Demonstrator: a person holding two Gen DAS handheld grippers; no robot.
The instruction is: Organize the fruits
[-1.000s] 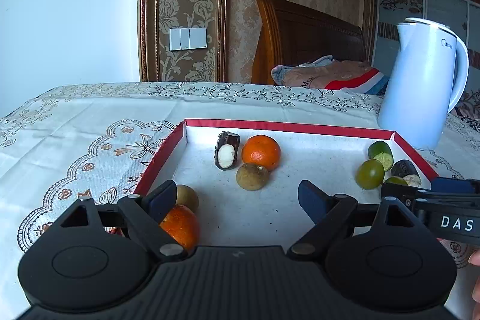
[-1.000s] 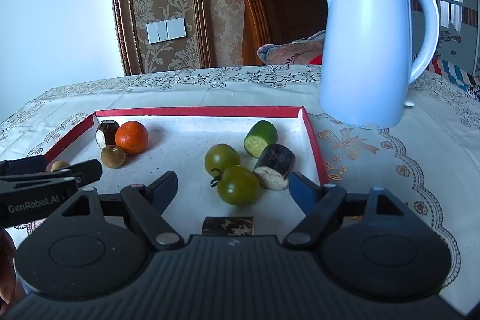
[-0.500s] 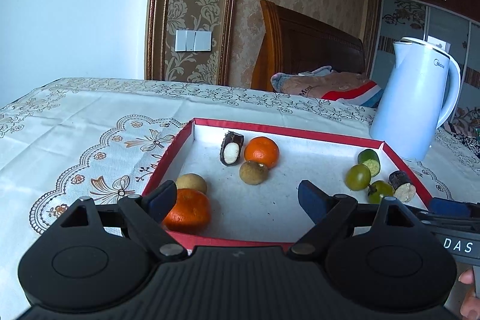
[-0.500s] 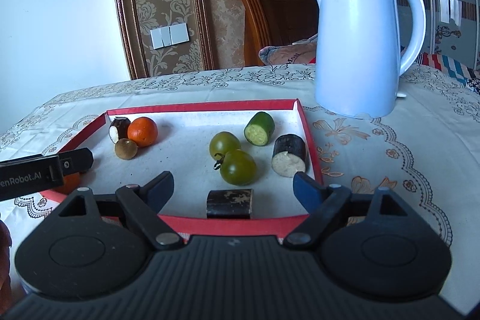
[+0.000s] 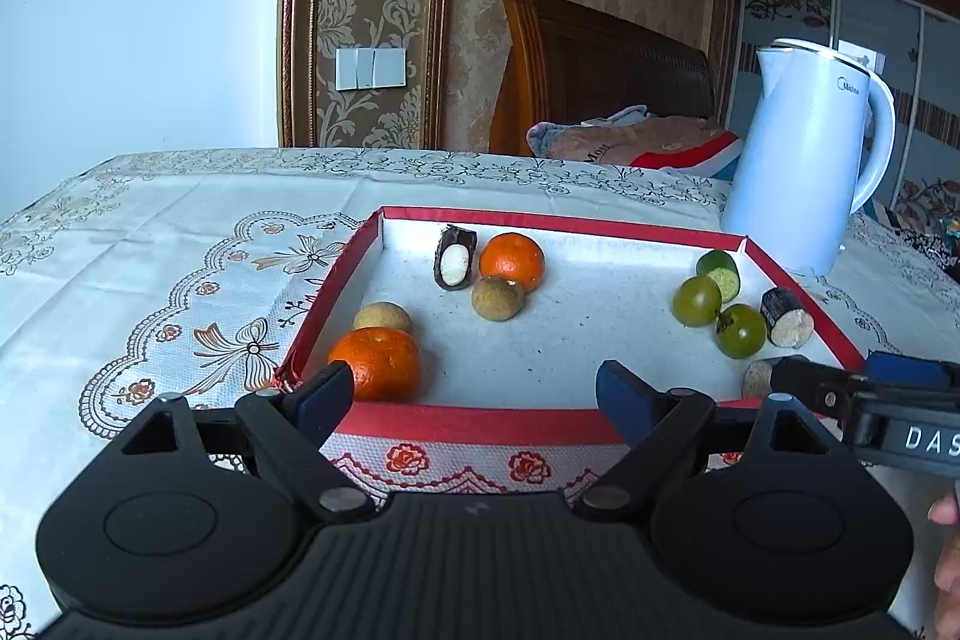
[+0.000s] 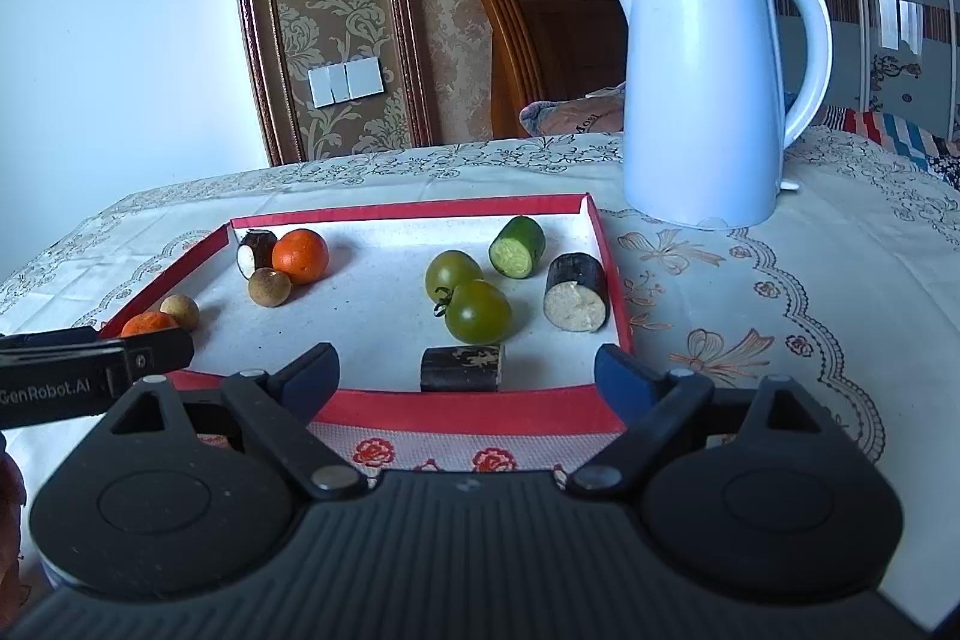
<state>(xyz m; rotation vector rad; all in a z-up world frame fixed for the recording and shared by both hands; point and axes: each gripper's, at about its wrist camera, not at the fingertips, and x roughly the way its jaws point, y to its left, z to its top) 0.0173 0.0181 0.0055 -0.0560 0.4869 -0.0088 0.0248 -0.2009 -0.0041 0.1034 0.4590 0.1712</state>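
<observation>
A red-rimmed tray [image 5: 480,424] holds two groups. On its left lie two oranges [image 5: 375,363] [image 5: 512,261], two brown longans [image 5: 382,317] [image 5: 497,299] and a dark piece with white flesh [image 5: 455,258]. On its right lie two green tomatoes [image 6: 453,272] [image 6: 480,311], a cucumber chunk [image 6: 517,247], an eggplant chunk [image 6: 576,292] and a dark block [image 6: 462,368]. My left gripper [image 5: 474,394] is open and empty, just short of the near rim. My right gripper [image 6: 468,370] hovers before the same rim. Its jaws are opening, with nothing between them.
A pale blue electric kettle [image 6: 708,88] stands on the embroidered tablecloth [image 5: 180,280] behind the tray's right far corner. A wooden chair back [image 5: 600,64] with folded cloth sits beyond the table. A hand edge [image 5: 948,508] shows at the right.
Both grippers have drawn back from over the tray to in front of its near rim. The right jaws have spread wider. The fruit has not moved.
</observation>
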